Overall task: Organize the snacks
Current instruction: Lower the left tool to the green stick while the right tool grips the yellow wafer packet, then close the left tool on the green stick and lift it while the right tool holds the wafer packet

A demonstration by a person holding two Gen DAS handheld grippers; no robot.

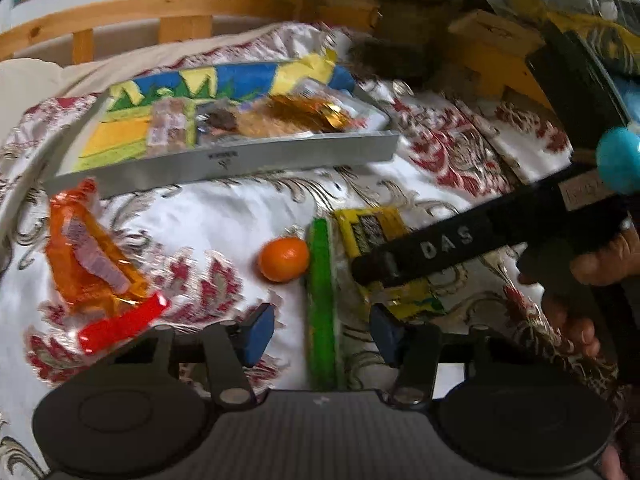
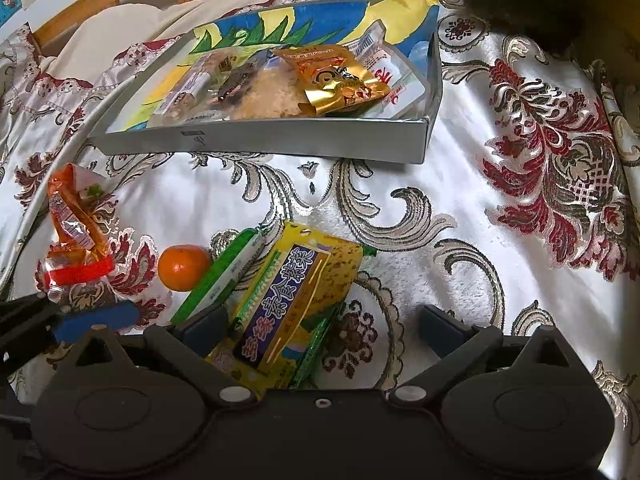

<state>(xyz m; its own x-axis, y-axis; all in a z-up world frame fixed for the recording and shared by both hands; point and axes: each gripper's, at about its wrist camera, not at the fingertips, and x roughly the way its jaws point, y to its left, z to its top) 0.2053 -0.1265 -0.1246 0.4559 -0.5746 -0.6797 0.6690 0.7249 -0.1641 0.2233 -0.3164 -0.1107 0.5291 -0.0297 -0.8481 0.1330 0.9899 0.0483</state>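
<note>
The bed (image 2: 500, 92) carries a box (image 2: 256, 144) already holding several snacks; four remain outside: yellow pack (image 2: 292, 292), orange pack (image 1: 92, 264), green stick (image 1: 320, 280), tangerine (image 2: 184, 268). Left claw (image 1: 320, 334), half open, straddles the stick without contact. Right claw (image 2: 324, 320) is wide, empty. Only the left view shows a hand (image 1: 576, 292).
</note>
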